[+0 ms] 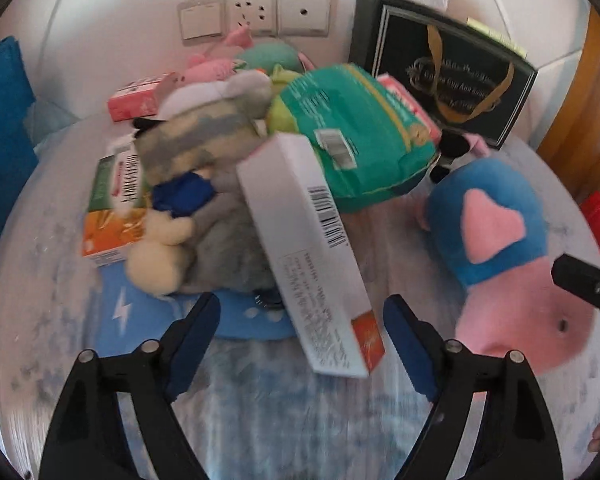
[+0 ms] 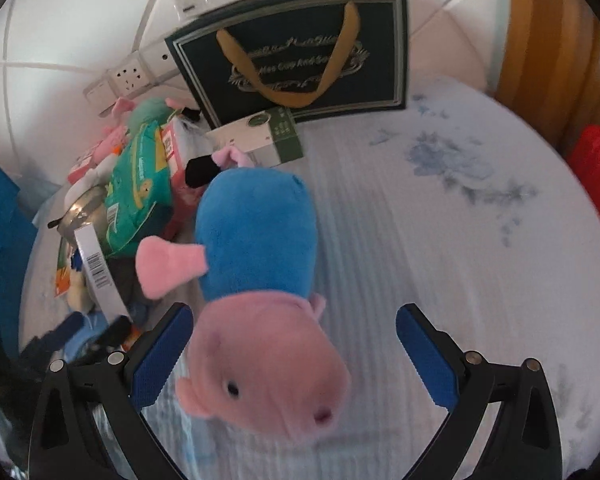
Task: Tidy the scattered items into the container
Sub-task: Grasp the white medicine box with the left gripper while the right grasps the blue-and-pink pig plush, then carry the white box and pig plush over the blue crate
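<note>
Lying beside the dark gift bag (image 2: 296, 60): pig plush (image 2: 260, 280), soft, light, squeezable at its head; right gripper (image 2: 294, 356) agape, empty.

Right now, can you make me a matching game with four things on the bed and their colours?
Things:
1. pig plush toy
2. gift bag
3. long box with barcode
4. wipes pack

Colours:
A. white
B. teal green
C. pink and blue
D. black with gold handles

Pairs: 1-C, 2-D, 3-A, 4-B
</note>
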`<state>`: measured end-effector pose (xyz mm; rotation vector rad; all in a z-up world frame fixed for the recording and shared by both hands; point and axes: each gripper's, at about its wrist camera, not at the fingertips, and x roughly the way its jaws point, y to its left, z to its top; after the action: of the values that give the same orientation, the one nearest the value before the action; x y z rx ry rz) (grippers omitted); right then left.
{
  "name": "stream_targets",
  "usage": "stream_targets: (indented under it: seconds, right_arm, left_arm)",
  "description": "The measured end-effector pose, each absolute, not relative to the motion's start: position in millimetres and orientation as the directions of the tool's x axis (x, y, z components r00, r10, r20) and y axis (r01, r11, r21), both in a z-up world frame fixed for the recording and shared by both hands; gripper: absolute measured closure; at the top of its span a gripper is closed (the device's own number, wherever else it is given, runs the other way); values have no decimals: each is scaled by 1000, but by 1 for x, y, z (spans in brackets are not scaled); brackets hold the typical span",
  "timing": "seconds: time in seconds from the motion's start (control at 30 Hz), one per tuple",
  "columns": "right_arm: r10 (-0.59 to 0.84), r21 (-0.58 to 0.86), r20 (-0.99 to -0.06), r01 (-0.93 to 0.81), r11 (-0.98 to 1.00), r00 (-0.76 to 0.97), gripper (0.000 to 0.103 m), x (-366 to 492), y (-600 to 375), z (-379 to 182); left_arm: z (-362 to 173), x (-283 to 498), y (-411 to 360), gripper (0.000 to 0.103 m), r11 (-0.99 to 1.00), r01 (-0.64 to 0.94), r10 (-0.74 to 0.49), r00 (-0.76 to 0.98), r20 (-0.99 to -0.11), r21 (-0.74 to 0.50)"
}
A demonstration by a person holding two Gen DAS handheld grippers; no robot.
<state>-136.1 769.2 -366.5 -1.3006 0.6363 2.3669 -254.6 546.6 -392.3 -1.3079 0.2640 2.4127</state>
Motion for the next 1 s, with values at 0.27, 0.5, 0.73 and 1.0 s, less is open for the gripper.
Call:
stream_targets:
  seconds: [0.27, 0.5, 0.73, 1.0]
  right_arm:
    - [92, 148, -895, -485, -862, -437, 1, -170, 760, -404]
    - [101, 121, -911, -491, -863, -400, 5, -183, 766, -415]
    - [103, 142, -887, -480, -866, -449, 41, -171, 741, -388]
    - [127, 157, -816, -428, -890, -564, 42, -148, 689, -312]
  left_arm:
    - [-419, -274, 554, 21, -932, -361, 204, -466, -861, -25]
    - [-417, -272, 552, 76, -933, -360, 214, -485, -848, -29]
    - [-382, -249, 535, 81, -918, -398, 234, -536, -811, -1]
    - [-309, -227, 481, 81, -903, -429, 311, -615, -725, -23]
